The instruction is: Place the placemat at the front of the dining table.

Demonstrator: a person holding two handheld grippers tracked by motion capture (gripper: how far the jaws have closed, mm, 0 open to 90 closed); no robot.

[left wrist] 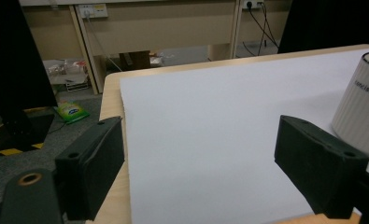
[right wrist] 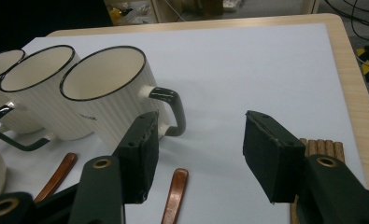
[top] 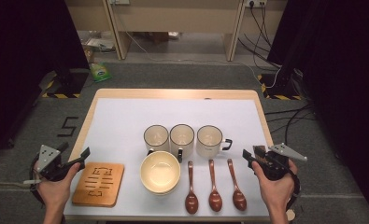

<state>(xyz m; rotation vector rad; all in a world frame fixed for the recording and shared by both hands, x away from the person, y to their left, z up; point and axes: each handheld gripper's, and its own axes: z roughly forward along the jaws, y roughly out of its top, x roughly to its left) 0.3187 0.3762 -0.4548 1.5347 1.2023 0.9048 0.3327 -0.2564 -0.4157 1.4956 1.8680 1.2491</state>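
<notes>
Three cream mugs (top: 182, 139) stand in a row at mid-worktop (top: 126, 116), black rims, all empty as far as seen. One cream bowl (top: 160, 171) sits just in front of the left two, nothing in it. Three brown wooden spoons (top: 214, 186) lie side by side right of the bowl, handles toward the mugs. One wooden coaster (top: 99, 183) lies left of the bowl. Left claw (top: 82, 156) released, holding nothing, at the worktop's left edge near the coaster. Right claw (top: 250, 156) released, empty, just right of the spoons and the right mug's handle.
</notes>
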